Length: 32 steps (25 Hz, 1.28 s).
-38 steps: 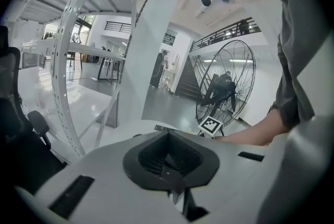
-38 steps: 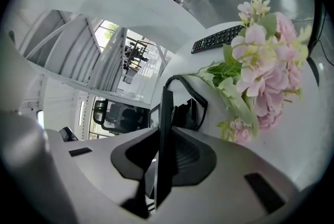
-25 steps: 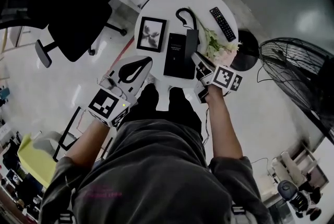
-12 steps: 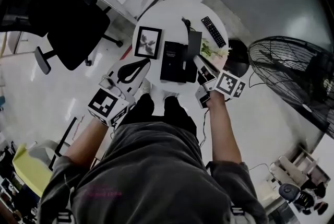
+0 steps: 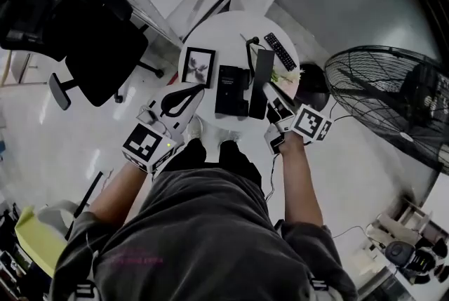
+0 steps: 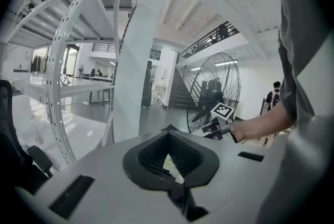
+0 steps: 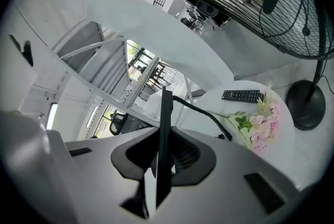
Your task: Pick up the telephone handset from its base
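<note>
"So, the left gripper (image 5: 199, 88)?"
"Jaws together, empty, over the round table's (image 5: 210, 24) near edge."
"And the handset (image 5: 262, 78)?"
"Off its base (image 5: 231, 90), just right of it, clamped edge-on in the right gripper (image 5: 271, 97), cord (image 7: 209, 113) trailing."

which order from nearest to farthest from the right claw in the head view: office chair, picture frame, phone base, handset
1. handset: gripped in the right claw.
2. phone base: on the table, just left of the handset.
3. picture frame: further left on the table.
4. office chair: far left, on the floor.
</note>
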Each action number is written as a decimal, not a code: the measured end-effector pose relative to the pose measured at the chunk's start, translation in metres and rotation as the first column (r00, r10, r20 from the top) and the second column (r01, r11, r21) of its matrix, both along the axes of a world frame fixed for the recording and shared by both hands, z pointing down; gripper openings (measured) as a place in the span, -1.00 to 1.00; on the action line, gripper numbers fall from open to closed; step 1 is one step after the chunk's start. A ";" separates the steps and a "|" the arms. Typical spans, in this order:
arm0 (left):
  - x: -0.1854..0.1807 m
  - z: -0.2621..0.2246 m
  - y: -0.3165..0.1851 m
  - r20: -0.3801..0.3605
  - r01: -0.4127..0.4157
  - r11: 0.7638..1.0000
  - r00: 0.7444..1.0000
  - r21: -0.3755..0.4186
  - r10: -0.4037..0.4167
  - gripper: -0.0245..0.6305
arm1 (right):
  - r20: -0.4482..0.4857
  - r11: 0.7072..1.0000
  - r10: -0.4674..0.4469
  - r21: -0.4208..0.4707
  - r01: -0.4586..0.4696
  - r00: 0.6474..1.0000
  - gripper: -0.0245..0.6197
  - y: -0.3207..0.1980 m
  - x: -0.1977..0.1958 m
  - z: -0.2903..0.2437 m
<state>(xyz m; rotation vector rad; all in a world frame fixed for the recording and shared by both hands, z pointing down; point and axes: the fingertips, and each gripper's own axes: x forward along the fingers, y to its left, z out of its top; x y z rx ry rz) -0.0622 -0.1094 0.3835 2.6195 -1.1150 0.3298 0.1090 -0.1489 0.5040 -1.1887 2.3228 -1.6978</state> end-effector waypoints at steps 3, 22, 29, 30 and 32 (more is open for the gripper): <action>0.000 -0.007 0.004 0.003 -0.014 1.000 1.000 0.018 0.014 -0.88 | -0.006 1.000 0.010 0.026 -0.010 1.000 -0.69 0.005 0.002 -0.012; -0.008 -0.041 0.024 -0.018 -0.051 0.995 0.998 0.090 0.053 -0.88 | 0.050 0.981 0.009 0.195 -0.018 0.999 -0.69 0.037 -0.013 -0.082; -0.008 -0.046 0.030 -0.022 -0.057 0.993 0.998 0.108 0.060 -0.88 | 0.052 0.974 0.018 0.224 -0.029 0.999 -0.69 0.045 -0.012 -0.098; -0.008 -0.047 0.030 -0.023 -0.058 0.992 0.998 0.110 0.061 -0.88 | 0.054 0.971 0.011 0.238 -0.023 0.998 -0.69 0.045 -0.013 -0.102; -0.007 -0.049 0.031 -0.027 -0.056 0.992 0.998 0.110 0.059 -0.88 | 0.058 0.965 -0.002 0.262 -0.013 0.998 -0.69 0.046 -0.014 -0.109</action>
